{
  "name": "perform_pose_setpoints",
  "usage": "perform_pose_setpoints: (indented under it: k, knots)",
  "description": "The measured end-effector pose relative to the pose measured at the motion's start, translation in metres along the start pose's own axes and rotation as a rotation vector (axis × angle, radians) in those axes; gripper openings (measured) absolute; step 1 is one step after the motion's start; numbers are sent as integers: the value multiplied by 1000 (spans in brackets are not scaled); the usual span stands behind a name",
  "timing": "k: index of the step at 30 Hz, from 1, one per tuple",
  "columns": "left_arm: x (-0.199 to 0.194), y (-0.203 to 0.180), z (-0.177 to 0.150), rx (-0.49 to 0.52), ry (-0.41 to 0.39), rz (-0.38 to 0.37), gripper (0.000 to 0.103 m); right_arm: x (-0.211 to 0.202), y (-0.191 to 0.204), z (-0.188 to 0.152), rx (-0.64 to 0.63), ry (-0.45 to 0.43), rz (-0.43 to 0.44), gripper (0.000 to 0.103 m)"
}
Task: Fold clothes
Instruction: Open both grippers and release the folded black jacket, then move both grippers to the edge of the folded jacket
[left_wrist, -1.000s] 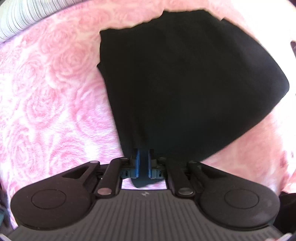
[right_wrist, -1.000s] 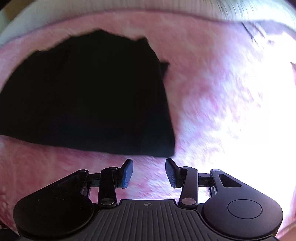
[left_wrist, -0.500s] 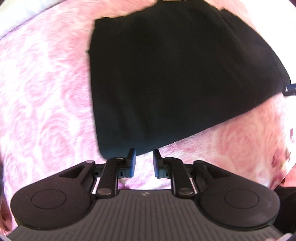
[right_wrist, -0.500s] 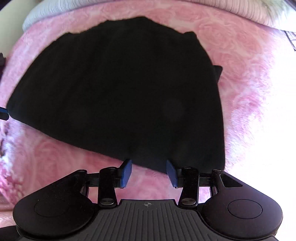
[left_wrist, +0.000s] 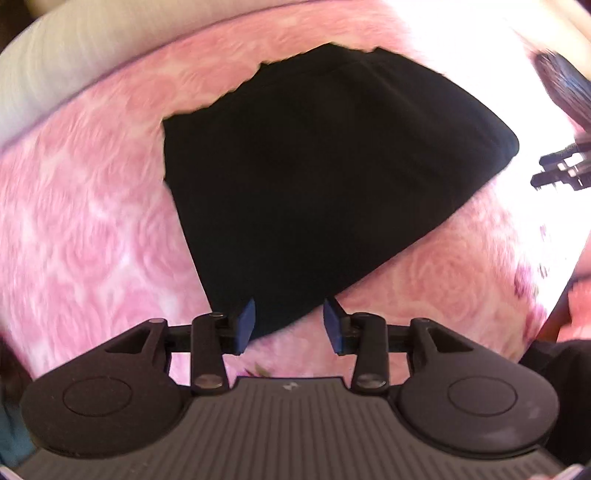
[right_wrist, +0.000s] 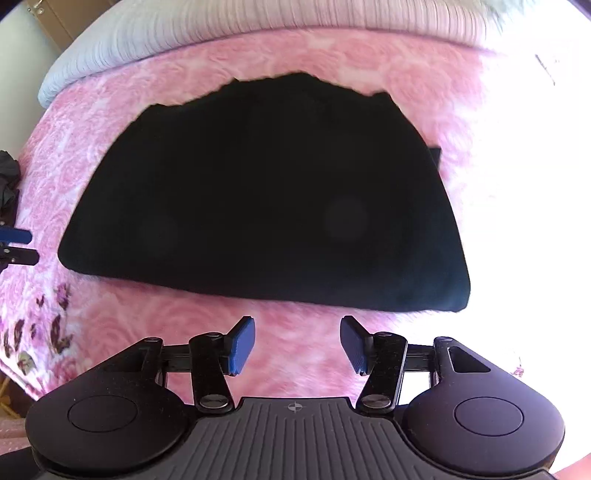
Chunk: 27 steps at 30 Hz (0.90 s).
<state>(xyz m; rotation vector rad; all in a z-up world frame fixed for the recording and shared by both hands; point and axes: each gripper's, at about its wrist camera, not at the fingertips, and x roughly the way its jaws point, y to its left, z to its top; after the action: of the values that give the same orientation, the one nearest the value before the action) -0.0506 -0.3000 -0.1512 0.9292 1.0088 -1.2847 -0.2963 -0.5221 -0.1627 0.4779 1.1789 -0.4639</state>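
Note:
A black garment (left_wrist: 325, 192) (right_wrist: 266, 206) lies folded flat on a pink rose-patterned blanket (left_wrist: 85, 229) (right_wrist: 295, 350). My left gripper (left_wrist: 288, 321) hovers above the garment's near corner; its jaws are opening and the blue pads do not touch the cloth. My right gripper (right_wrist: 297, 345) hangs over bare blanket just short of the garment's near folded edge, its jaws opening with nothing between them. The right gripper's fingers (left_wrist: 554, 173) show at the right edge of the left wrist view, and the left gripper's fingers (right_wrist: 16, 243) at the left edge of the right wrist view.
A white ribbed cover (right_wrist: 258, 22) runs along the far side of the blanket. The blanket's right part (right_wrist: 517, 184) is washed out by strong light. A dark bundle (right_wrist: 7, 181) sits at the left edge, and a flower print (right_wrist: 48, 325) marks the blanket's near left corner.
My left gripper let go of the garment's corner, opened and rose. My right gripper opened wider and shifted left along the near edge, so the whole garment now shows in its view.

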Motion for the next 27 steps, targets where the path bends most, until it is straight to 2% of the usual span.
perform_pose_setpoints:
  k: [3, 6, 10, 13, 18, 27]
  knots:
    - [-5, 17, -8, 101, -52, -37, 42, -14, 3, 2, 31, -32, -54, 57]
    - [-14, 38, -20, 192, -89, -76, 43, -26, 32, -4, 93, -64, -106, 58]
    - [-35, 63, -37, 332, -128, -42, 51, -35, 74, -12, 195, -87, -141, 59]
    - [-42, 82, -43, 357, -151, -60, 60, -34, 104, -13, 221, -40, -170, 60]
    - [-39, 92, -49, 374, -128, -67, 60, -30, 141, -17, 222, 19, -145, 60]
    - [-35, 71, -53, 461, -116, -77, 60, -25, 155, -28, 228, 20, -112, 60]
